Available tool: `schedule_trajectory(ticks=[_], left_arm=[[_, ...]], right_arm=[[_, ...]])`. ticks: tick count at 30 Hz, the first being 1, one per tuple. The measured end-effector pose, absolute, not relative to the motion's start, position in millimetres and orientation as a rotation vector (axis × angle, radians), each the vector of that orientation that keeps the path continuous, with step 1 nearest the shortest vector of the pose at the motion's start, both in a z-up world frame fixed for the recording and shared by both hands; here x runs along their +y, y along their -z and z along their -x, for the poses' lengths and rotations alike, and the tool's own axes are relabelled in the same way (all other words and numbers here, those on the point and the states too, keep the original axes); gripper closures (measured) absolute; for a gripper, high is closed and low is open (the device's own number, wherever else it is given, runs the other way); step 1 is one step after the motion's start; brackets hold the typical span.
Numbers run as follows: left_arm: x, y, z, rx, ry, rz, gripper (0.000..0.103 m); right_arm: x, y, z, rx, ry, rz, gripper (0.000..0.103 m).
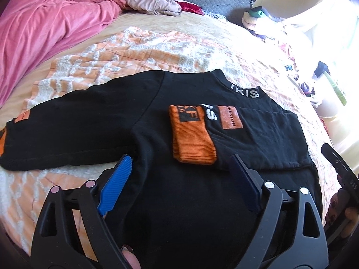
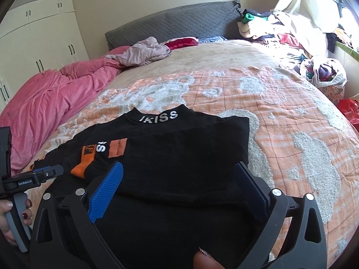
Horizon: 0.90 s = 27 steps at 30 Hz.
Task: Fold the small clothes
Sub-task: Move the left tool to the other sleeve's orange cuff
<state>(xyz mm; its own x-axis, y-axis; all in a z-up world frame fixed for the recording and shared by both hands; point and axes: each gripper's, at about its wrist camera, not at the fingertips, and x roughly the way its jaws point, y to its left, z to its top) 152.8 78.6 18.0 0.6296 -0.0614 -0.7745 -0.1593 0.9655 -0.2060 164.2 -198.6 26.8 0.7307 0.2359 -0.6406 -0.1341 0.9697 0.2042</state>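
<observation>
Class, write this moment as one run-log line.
black top: right sleeve folded in, left out | left gripper: open | right gripper: open | bed

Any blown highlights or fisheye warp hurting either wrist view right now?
Left wrist: window side at right blown white, the clothes pile there washed out; black shirt sharp, collar lettering legible. Right wrist: glare top right by the curtain; bed bulges, corners vignetted.
</observation>
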Motion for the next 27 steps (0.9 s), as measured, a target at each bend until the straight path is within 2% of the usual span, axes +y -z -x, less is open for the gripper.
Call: schedule_trajectory(ticks=[7, 9, 27], left_arm=[[94.9, -20.3, -145.4, 0.885, -0.089, 0.277, 0.018], [100.3, -20.9, -142.6, 0.88, -0.103, 0.28, 0.013], [148.1, -16.6, -115.7, 0.87, -0.166, 0.35, 0.01]], right_arm=[[-181.3, -29.8, -160.0, 0.704, -0.228, -0.113, 0.005], [-177.0, -29.8, -159.3, 0.704, -0.24, -0.108, 0.005], [-125.0, -31.3, -147.4, 0.688, -0.298, -0.012, 0.005]])
